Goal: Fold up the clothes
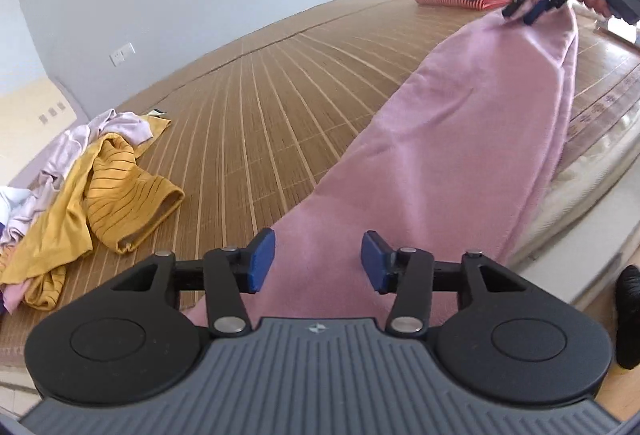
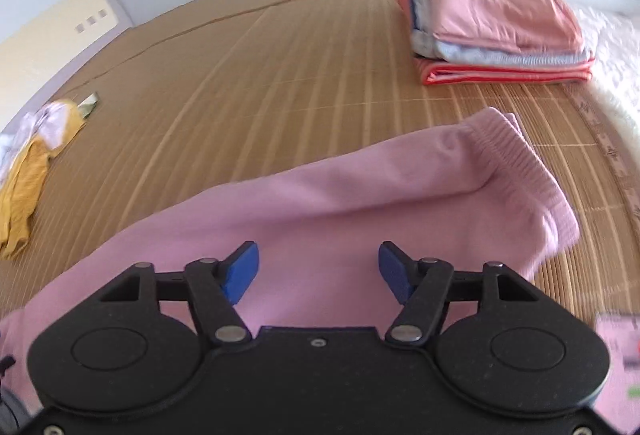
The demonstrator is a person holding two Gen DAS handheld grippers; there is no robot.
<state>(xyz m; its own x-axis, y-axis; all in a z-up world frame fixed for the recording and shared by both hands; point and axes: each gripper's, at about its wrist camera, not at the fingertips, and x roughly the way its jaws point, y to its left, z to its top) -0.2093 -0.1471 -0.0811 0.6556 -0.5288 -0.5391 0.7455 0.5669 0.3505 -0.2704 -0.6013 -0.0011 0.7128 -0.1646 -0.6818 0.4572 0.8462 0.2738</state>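
Both jaws released, left gripper (image 1: 318, 261) and right gripper (image 2: 319, 272) over pink pants (image 1: 460, 139) lying lengthwise lower-centre on the bed mat (image 1: 280, 95). Soft, light, floppy; likely best pinched at elastic waistband (image 2: 520, 159).

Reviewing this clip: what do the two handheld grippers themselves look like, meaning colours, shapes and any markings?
Both match: the left gripper and right gripper have blue ribbed pads on black linkage arms with silver pivot pins, flanked by two round black discs. The left's base is grey and ribbed with a small diamond emblem; the right's base is plain black with screws. No cables or sleeves show.
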